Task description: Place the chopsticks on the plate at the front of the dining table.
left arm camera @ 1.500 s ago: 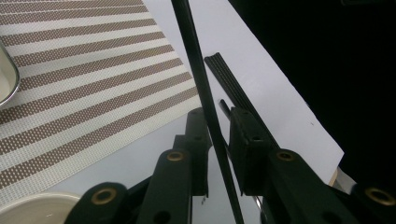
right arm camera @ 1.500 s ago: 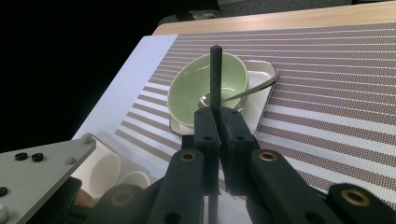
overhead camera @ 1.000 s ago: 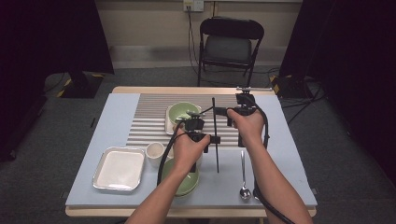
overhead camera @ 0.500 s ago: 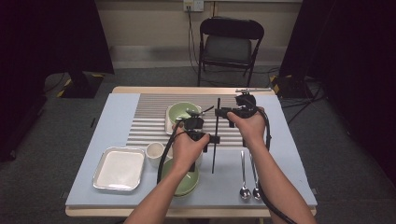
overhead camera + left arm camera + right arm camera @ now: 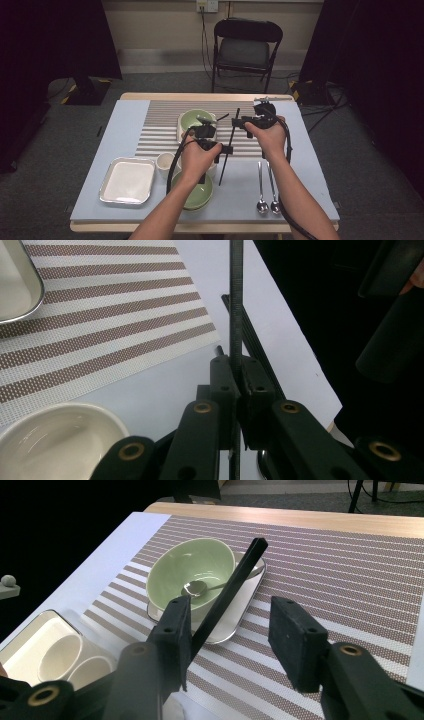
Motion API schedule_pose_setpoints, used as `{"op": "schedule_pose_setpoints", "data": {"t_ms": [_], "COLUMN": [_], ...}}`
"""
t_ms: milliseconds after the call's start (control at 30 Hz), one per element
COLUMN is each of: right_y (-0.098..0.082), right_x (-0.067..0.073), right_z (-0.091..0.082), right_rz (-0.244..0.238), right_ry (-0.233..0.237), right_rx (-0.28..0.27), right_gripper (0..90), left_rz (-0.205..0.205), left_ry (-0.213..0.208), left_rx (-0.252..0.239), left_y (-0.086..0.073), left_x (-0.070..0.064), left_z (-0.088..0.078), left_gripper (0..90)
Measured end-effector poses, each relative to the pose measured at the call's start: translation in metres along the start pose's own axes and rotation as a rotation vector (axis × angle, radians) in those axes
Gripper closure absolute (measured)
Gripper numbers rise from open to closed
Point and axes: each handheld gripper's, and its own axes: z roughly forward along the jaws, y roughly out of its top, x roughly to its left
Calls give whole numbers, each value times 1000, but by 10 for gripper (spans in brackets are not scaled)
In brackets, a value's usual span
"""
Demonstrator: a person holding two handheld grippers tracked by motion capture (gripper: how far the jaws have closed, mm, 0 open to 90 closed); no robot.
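Left gripper view: left claw (image 5: 239, 385) clamps black chopstick (image 5: 236, 315); right claw (image 5: 227, 630) just opened, chopstick between; no writing legible.

Place: I read it as a recording studio or lab set-up, not a home.
Table (image 5: 300, 200): staged with a striped mat (image 5: 160, 127).
Behind the table: folding chair (image 5: 247, 50), wall socket (image 5: 206, 5).
Either side of the table: black curtains (image 5: 55, 40), grey carpet (image 5: 55, 140).

Bare striped mat (image 5: 160, 131) left of green bowl (image 5: 196, 120)
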Motion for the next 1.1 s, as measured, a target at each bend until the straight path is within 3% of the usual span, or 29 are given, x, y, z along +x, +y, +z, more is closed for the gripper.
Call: {"op": "schedule_pose_setpoints", "data": {"t_ms": [500, 767, 1100], "right_y": [0, -5, -16], "right_x": [-4, -11, -21], "right_z": [-5, -7, -7], "right_rz": [7, 2, 10], "right_ry": [-21, -60, -77], "right_rx": [-19, -2, 11], "right_gripper": [321, 276, 245], "left_rz": [-2, -9, 5], "left_ry": [10, 21, 38], "left_rx": [9, -3, -2], "left_y": [1, 3, 4], "left_x": [1, 6, 6], "left_z": [-6, -13, -21], "left_gripper": [863, 863, 862]}}
